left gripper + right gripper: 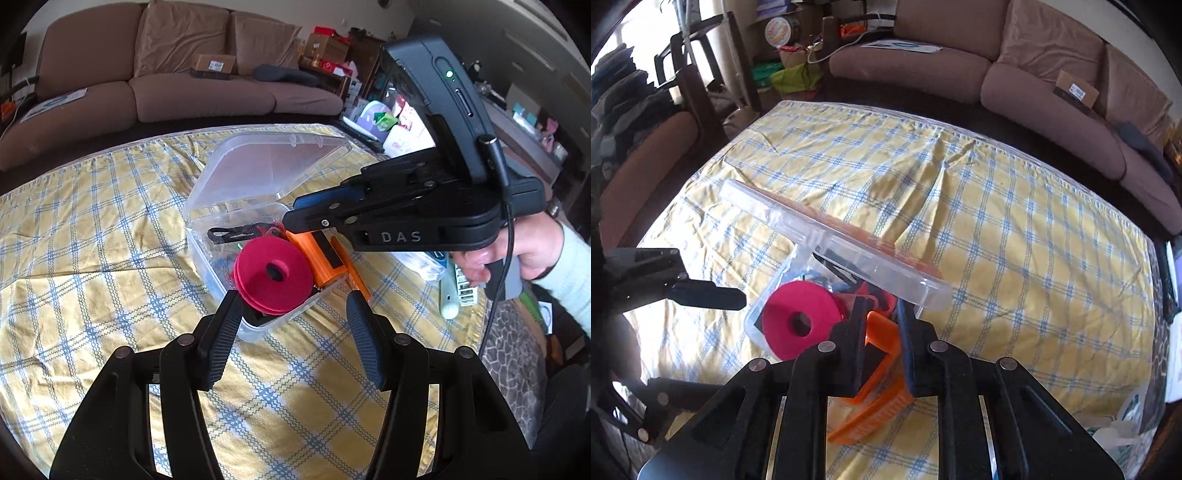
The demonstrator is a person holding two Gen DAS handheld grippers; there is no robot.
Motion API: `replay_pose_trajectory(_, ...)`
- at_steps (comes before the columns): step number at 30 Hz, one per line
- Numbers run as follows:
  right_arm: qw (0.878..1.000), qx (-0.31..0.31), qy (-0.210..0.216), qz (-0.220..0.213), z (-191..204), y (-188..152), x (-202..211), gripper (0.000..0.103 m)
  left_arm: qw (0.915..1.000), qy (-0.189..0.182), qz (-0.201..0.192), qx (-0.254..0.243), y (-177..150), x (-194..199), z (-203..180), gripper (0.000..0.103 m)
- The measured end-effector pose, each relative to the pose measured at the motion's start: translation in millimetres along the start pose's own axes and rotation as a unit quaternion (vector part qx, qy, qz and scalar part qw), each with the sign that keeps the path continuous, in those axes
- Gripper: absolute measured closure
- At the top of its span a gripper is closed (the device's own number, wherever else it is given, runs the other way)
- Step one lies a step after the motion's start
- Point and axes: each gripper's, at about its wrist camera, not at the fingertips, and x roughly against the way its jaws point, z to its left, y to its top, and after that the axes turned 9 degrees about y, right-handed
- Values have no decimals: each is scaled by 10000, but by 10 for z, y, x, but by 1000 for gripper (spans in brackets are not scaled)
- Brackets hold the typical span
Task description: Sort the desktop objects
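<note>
Clear plastic box [207,258] sits mid-table on the yellow and blue check cloth [92,240], hinged lid [266,166] standing open and leaning back.

Contents, as far as the wall lets me see:
- red spool [271,273], tilted, resting against the near corner and rising above the rim
- orange block [321,262] with a black panel, propped at the right-hand corner, one end sticking out over the wall
- black looped strap [229,234] lying towards the back
- bits of red and blue below, too jumbled to name

A second orange strip [354,277] lies just beside the box; I cannot tell whether it is part of the block. A white tube [448,295] lies near the table's right edge, well apart from the box.

Right gripper [882,314]: jaws narrow, and they appear to pinch the upper edge of the orange block. Left gripper [291,306]: jaws about half spread, nothing between them, hovering at the near corner of the box with one finger [225,314] just beside the spool.

Step in hand (judgement): seating the orange block inside the box.

Notes for doing it well:
- the grip looks thin, on an edge only, so keep the block from swinging
- tip the protruding end inward and down past the wall before letting go
- watch the spool; it crowds that corner and may tip out if nudged
- the box looks light and may slide; the free left gripper could steady the near wall
- the lid cannot shut until the block and spool sit below the rim
</note>
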Motion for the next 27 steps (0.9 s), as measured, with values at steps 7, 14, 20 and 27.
replay_pose_trajectory(7, 9990, -248, 66, -357, -65, -78, 62, 87, 10000, -70, 20, -14, 4, -57, -4, 48)
replay_pose_trajectory(14, 9918, -1050, -164, -704, -152, -311, 581, 59, 9997, -31, -201, 149, 52, 60, 78, 48)
replay_pose_trajectory(20, 9810, -1806, -112, -701, -171, -656, 595, 59, 9958, 757, -363, 369, 139, 53, 142, 49)
replay_pose_trajectory(27, 9801, -1898, -247, -533, -74, -764, 350, 57, 9866, 1620, 158, 120, 174, -297, 268, 45)
